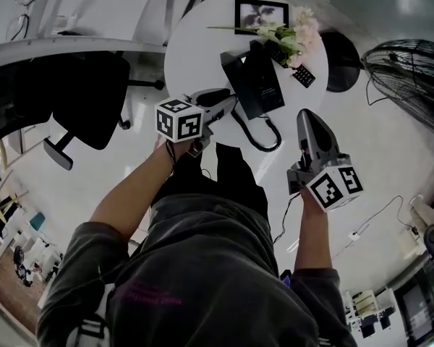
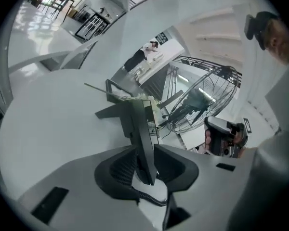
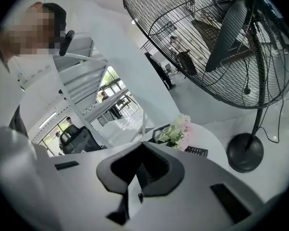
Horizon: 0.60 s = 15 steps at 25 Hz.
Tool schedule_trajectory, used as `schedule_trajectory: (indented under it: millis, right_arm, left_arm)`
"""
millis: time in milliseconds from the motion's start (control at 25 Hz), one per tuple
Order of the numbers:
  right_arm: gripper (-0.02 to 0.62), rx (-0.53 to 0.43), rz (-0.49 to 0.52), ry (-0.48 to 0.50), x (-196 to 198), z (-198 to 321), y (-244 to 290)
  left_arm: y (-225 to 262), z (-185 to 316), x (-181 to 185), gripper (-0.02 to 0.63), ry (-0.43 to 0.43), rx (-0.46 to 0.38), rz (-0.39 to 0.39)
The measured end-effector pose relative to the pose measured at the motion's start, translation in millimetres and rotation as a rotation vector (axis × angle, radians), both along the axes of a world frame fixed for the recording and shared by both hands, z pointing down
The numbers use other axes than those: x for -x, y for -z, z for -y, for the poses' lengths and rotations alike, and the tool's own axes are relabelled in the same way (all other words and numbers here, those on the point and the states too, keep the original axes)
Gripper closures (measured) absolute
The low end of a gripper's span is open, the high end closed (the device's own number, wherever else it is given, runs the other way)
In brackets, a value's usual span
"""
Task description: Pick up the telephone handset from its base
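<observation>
So here's where we're at: our left gripper (image 1: 219,101) is down at the near-left edge of the round white table (image 1: 195,56), right up against the black telephone base (image 1: 264,89). In the left gripper view its jaws stand wide apart, and the handset (image 2: 143,143) sits between them, seen end-on as a dark slab running away from us. There's a sliver of gap on each side, so the pads aren't squeezing it. We can't really tell from here whether it's fully seated in the cradle, but it's lying along the left side of the base. The coiled cord (image 1: 264,137) loops out from the phone's near end across the table, and it also shows just under the jaws in the left gripper view.

Our right gripper (image 1: 306,118) hangs off to the right of the table edge, over the floor, near the cord loop but clear of the phone. Its jaws are closed together with nothing in them.

Other stuff on the table, behind the phone: a picture frame (image 1: 261,14), a bunch of pale flowers (image 1: 293,35) and a small dark remote (image 1: 302,74). A big floor fan (image 1: 409,71) stands to the right, and a black office chair (image 1: 87,100) to the left.
</observation>
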State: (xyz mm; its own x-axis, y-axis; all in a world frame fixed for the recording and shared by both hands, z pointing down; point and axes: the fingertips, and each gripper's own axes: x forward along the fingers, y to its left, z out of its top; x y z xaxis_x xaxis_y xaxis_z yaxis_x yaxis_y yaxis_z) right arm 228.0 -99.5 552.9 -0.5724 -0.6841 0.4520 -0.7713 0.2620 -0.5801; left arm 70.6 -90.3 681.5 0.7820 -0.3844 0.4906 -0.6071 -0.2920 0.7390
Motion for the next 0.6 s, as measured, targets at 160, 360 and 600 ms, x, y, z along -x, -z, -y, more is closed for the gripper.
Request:
schedule_trajectory:
  millis: [160, 360, 600]
  right_arm:
    - [0.578, 0.021, -0.004, 0.001, 0.9, -4.6, -9.5]
    - [0.578, 0.044, -0.002, -0.004, 2.0, -9.3, -19.6]
    - [0.578, 0.050, -0.005, -0.009, 1.5, -13.0, -23.2]
  left_arm:
    - [-10.6, 0.1, -10.0, 0.477, -0.011, 0.041, -0.040]
    - [-18.9, 5.8, -16.2, 0.476, -0.004, 0.067, -0.067]
    - [-22.7, 7.4, -21.5, 0.508, -0.021, 0.079, -0.108]
